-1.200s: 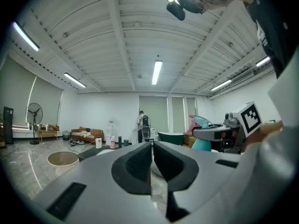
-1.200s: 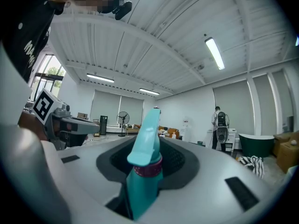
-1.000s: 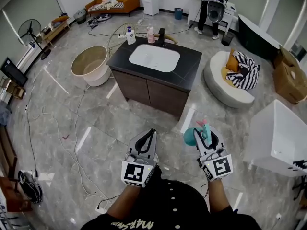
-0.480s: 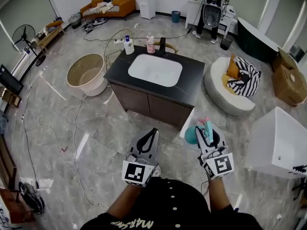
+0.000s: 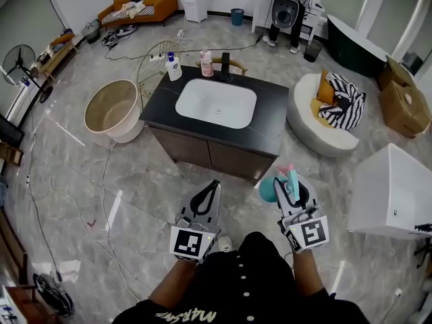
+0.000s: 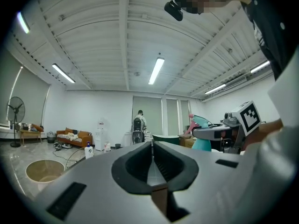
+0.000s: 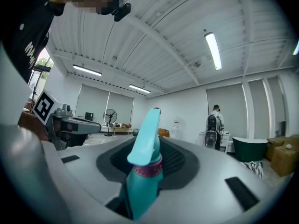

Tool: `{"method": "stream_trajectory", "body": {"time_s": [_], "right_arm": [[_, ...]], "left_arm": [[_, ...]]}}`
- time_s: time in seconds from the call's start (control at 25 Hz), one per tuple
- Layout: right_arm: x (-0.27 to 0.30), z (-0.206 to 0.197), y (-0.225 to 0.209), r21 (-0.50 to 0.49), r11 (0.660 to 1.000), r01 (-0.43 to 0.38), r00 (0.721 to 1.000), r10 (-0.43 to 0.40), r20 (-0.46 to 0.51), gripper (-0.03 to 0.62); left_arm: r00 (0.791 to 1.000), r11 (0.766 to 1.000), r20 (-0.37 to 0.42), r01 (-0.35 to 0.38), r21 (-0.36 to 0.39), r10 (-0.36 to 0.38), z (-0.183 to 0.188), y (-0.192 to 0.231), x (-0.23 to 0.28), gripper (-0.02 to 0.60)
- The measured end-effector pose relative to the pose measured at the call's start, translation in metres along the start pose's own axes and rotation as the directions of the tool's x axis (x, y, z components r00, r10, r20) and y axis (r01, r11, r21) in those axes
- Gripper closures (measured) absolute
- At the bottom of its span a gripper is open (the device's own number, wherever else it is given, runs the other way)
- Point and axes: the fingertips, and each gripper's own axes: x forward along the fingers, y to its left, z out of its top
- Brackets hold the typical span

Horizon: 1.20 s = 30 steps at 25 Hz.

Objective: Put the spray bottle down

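A teal spray bottle [image 5: 269,190] with a pink trigger hangs low in the middle of the head view, and my right gripper [image 5: 291,181] is shut on its neck. In the right gripper view the bottle's head [image 7: 145,141] stands upright between the pads, hiding the middle of the gripper [image 7: 156,158]. My left gripper [image 5: 214,184] is beside it to the left, shut with nothing held; its jaws [image 6: 152,146] meet along a thin line. Ahead of both stands a vanity with a black counter [image 5: 268,113] and a white sink [image 5: 233,117].
On the counter's far edge stand a white bottle [image 5: 173,67], a pink bottle [image 5: 206,64] and a black faucet [image 5: 225,65]. A beige tub [image 5: 111,111] sits left of the vanity, a round white seat [image 5: 317,128] right of it, a white box [image 5: 391,191] at far right. Cables [image 5: 101,181] cross the floor.
The vanity and the room have slid down and nearer in the head view as the person walked towards them. Both grippers keep their places in view, bottle still held.
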Motion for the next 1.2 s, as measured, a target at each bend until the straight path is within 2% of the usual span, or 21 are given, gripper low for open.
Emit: {"method": "stream_trajectory", "body": {"time_s": [0.16,0.56,0.68,1.2], "right_arm": [[0.013,-0.008,-0.011,0.010,1.000,0.022,1.000,-0.021,-0.014,0.473],[0.078,-0.019,-0.057,0.023,0.999,0.030,1.000,-0.030,-0.005,0.473],[0.106,-0.022,-0.081,0.027,0.999,0.024,1.000,-0.024,0.006,0.473],[0.229,-0.018,-0.211,0.002,1.000,-0.031,0.999,0.031,0.030,0.473]], "left_arm": [[1.000,1.000,-0.002,0.018,-0.013,-0.018,-0.006,0.009,0.017,0.560],[1.000,1.000,-0.018,0.008,-0.017,-0.009,-0.011,0.043,0.083,0.560],[1.000,1.000,-0.027,0.004,-0.007,-0.005,-0.010,0.054,0.116,0.560],[0.999,0.999,0.020,-0.035,0.012,0.035,0.023,0.093,0.287,0.560]]}}
